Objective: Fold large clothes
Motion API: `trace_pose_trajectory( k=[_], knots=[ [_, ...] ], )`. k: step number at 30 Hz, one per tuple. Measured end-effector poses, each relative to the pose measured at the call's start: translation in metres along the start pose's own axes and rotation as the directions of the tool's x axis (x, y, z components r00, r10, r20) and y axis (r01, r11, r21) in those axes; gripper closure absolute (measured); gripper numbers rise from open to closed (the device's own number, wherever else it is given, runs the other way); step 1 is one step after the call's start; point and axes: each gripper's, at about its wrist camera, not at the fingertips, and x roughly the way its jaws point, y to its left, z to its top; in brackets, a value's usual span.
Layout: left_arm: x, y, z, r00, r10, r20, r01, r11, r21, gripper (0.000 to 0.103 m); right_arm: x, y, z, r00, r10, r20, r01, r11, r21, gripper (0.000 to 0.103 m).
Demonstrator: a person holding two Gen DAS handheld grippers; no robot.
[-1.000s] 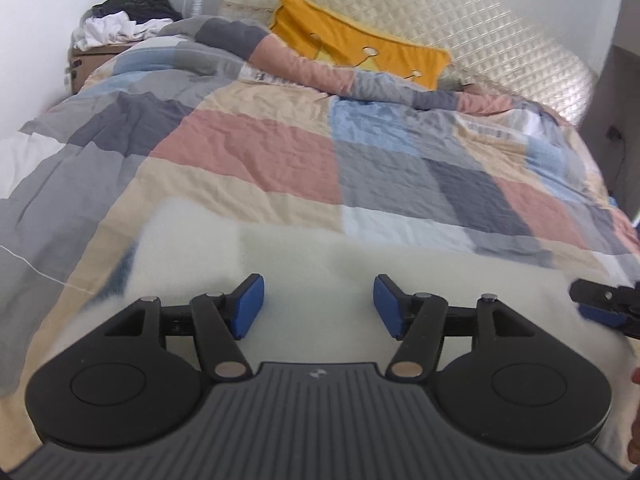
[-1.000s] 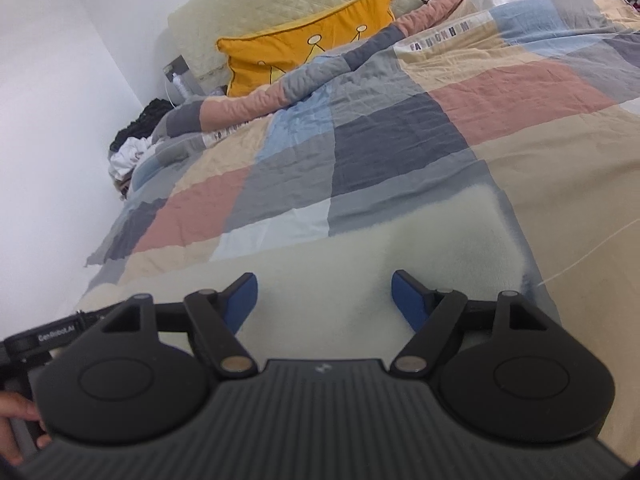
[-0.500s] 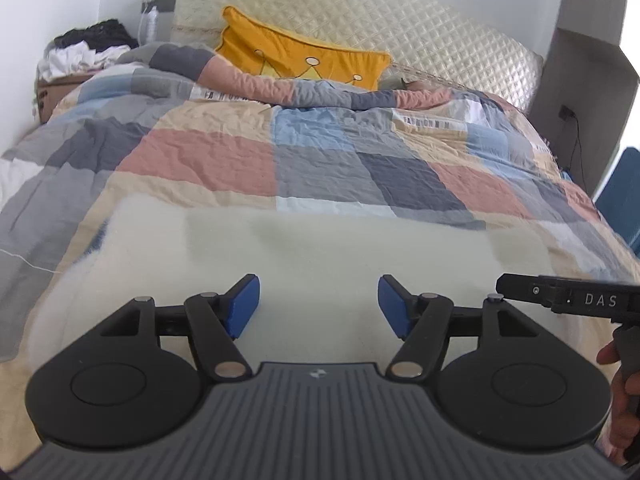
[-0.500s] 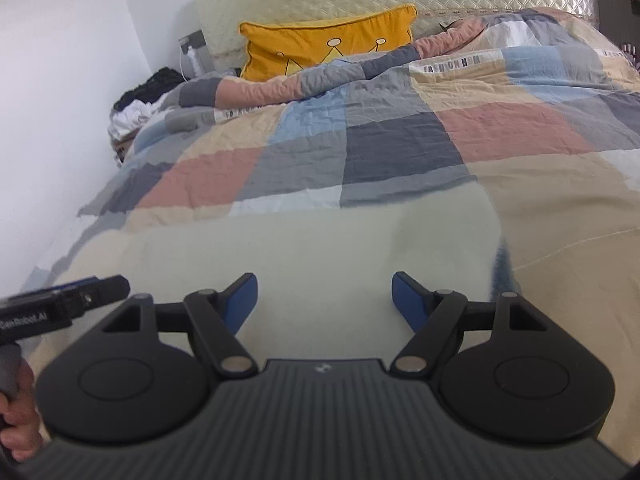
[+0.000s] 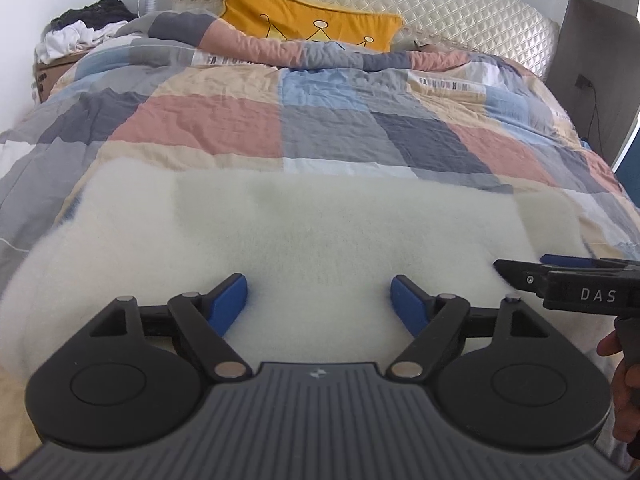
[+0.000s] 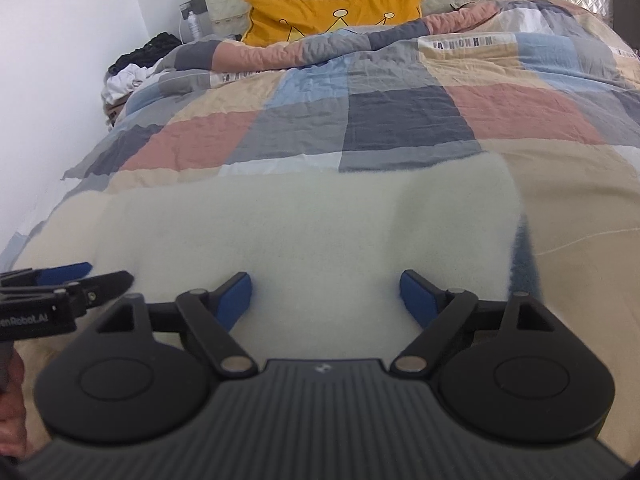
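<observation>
— As far as can be judged from both wrist views, how much of the folding has been done?

— Little that can be confirmed. A cream fleece is seen spread flat across the foot end of the bed, over the checked quilt. Its far edge is laid roughly straight across the bed, and a raised band is seen at its right end in the left wrist view, so one flap may already have been turned in there; that is a judgement only.

— And the tongs?

— The left tongs are held apart over the near edge of the fleece, with nothing clamped between the blue pads. The right tongs are likewise spread wide and empty, over the near right part of the fleece. Whether the pads are pressed on the pile cannot be told.

— Is either corner gripped?

— No. A dark blue patch is shown at the right end of the fleece, perhaps the underside or a lining; it cannot be told which.

— What is left, then?

— Most of it, it is judged. The near edge has yet to be clamped at two places, lifted and carried toward the far edge, and further folds would be needed before the bundle is compact. The yellow pillow at the head end is well apart and need not be disturbed.
</observation>
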Motion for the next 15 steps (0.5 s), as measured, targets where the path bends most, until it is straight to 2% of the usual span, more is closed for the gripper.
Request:
trace_pose_trajectory(
  k=[6, 10, 15],
  knots=[
    [-0.008, -0.002, -0.003, 0.999, 0.009, 0.036, -0.008, 0.999, -0.036, 0.018, -0.002, -0.001, -0.002, 1.0, 0.015, 0.026, -0.015, 1.0, 0.005, 0.017],
    [-0.035, -0.006, -0.007, 0.999, 0.007, 0.033, -0.006, 0.999, -0.052, 0.017, -0.016, 0.002, -0.002, 0.999, 0.012, 0.03, -0.013, 1.0, 0.021, 0.017],
    [-0.075, 0.004, -0.024, 0.999, -0.043, 0.031, 0.047, 0.983, -0.175, 0.012, -0.032, 0.006, -0.006, 0.999, 0.024, 0.023, -0.025, 0.999, 0.033, 0.017]
  ],
)
